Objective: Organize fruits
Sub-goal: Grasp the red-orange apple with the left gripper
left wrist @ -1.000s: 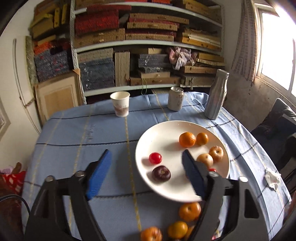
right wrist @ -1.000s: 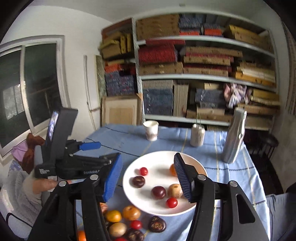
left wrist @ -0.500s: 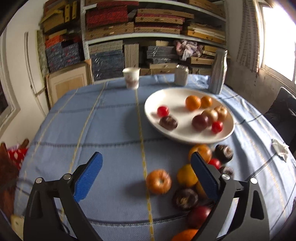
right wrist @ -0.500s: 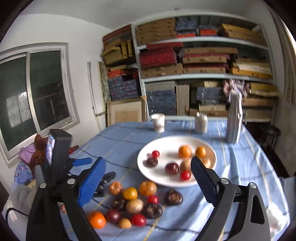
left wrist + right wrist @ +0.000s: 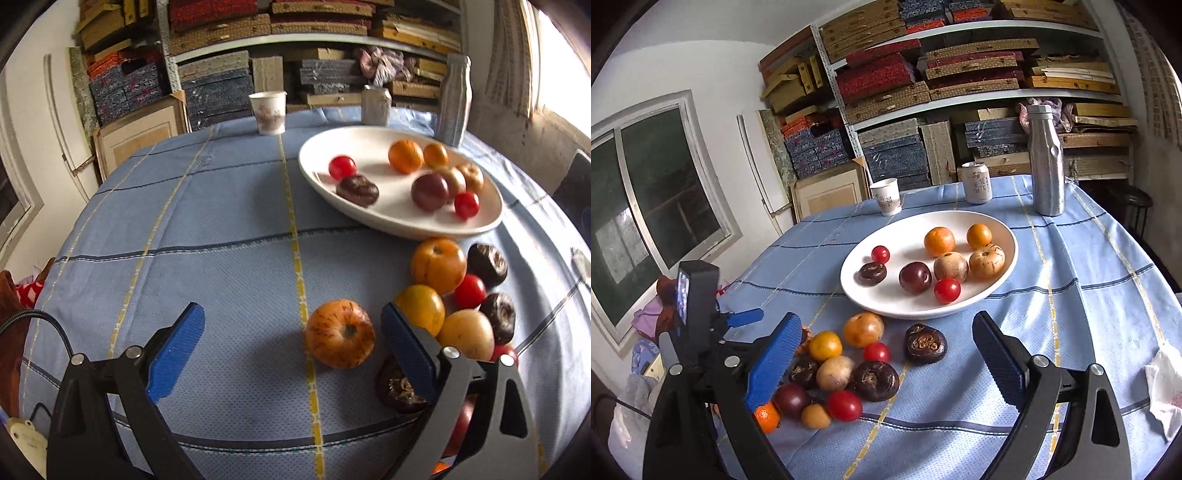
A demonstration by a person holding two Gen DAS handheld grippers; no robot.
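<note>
Blue checked tablecloth (image 5: 1071,258), orange, red, dark fruits (image 5: 849,365) beside white plate (image 5: 1004,273), both hand-held grippers gaping, empty

Lit by plain daylight, bright and cool. Blown out to white at the window (image 5: 561,62) in the left wrist view's upper right corner; dark, unglared panes in the other window (image 5: 657,206) at the right wrist view's left. Soft shadows under the fruit, falling left of the speckled orange fruit (image 5: 340,334) onto the blue tablecloth (image 5: 221,221). Slightly smeared by motion on the white plate (image 5: 369,218) in the left wrist view; sharp and crisp in the right wrist view. Strongly bowed by fisheye, shelves (image 5: 960,99) curving, corners vignetted black.
</note>
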